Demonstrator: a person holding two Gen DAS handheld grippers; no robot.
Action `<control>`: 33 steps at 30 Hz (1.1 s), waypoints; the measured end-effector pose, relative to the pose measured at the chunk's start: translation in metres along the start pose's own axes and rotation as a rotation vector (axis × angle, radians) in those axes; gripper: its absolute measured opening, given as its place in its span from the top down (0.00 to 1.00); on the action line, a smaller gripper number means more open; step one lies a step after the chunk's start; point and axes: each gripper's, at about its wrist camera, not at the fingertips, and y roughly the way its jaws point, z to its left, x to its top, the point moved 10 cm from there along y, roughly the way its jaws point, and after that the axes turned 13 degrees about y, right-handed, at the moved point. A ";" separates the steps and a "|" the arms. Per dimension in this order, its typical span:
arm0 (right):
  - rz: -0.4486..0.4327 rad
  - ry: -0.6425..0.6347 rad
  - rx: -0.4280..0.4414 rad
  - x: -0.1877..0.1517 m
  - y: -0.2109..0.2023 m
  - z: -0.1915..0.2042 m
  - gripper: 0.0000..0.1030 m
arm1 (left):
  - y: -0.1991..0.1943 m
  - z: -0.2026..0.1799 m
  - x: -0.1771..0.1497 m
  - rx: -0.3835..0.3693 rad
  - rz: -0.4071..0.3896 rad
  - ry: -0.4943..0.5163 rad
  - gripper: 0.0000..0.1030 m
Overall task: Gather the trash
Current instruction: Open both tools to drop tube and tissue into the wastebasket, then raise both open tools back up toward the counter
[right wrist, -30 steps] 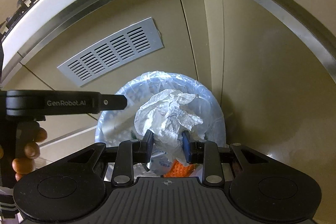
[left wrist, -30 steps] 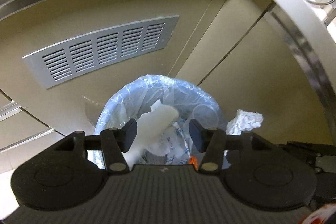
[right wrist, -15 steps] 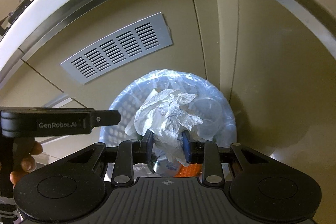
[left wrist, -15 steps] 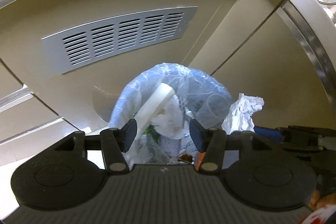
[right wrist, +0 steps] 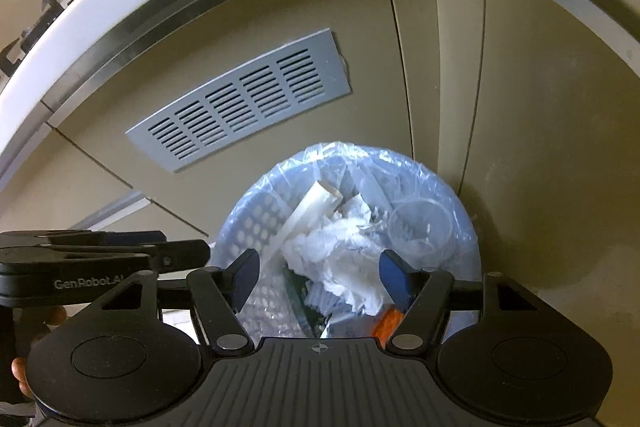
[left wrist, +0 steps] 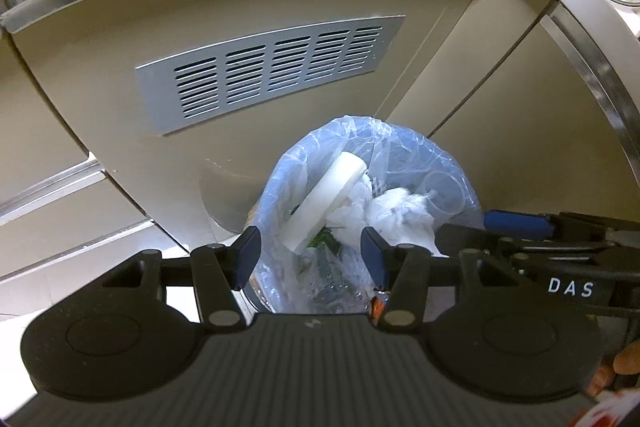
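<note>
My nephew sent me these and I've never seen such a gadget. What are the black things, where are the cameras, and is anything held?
No robot here: a person holds two hand tools, each a two-finger gripper with a fisheye camera looking along its fingers. One picture is from the left gripper, the other from the right gripper. Both hover, open and empty, over a lined trash bin beside kitchen cabinets with a vent grille. In the bin lie crumpled white paper, a white foam piece and a clear plastic cup.
</note>
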 end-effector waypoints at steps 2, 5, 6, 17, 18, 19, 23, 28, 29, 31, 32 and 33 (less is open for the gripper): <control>0.009 0.001 -0.008 -0.004 -0.003 0.000 0.36 | -0.006 0.000 -0.001 -0.003 0.002 0.002 0.50; 0.020 0.008 -0.020 -0.009 -0.010 0.001 0.35 | -0.018 0.000 -0.001 -0.010 0.000 0.011 0.50; 0.024 0.015 -0.022 -0.011 -0.012 0.001 0.35 | -0.023 0.000 -0.001 -0.015 -0.002 0.014 0.50; -0.030 0.061 0.007 -0.002 -0.074 0.016 0.34 | -0.091 -0.009 0.019 -0.076 -0.108 0.083 0.48; -0.041 0.060 0.009 0.000 -0.080 0.017 0.34 | -0.096 -0.011 0.023 -0.079 -0.119 0.089 0.48; -0.052 0.061 0.011 0.002 -0.085 0.019 0.33 | -0.102 -0.013 0.026 -0.084 -0.130 0.094 0.48; -0.093 0.066 0.024 0.012 -0.106 0.022 0.32 | -0.121 -0.021 0.040 -0.097 -0.170 0.109 0.48; -0.132 0.049 0.045 0.025 -0.127 0.030 0.31 | -0.137 -0.025 0.057 -0.098 -0.219 0.114 0.48; -0.138 0.045 0.048 0.028 -0.131 0.031 0.31 | -0.140 -0.025 0.062 -0.096 -0.226 0.112 0.48; -0.153 0.041 0.058 0.035 -0.138 0.033 0.31 | -0.146 -0.027 0.070 -0.095 -0.243 0.110 0.47; -0.160 0.038 0.064 0.038 -0.141 0.034 0.30 | -0.149 -0.028 0.076 -0.092 -0.251 0.110 0.47; -0.168 0.034 0.070 0.043 -0.145 0.035 0.30 | -0.151 -0.029 0.081 -0.089 -0.260 0.111 0.46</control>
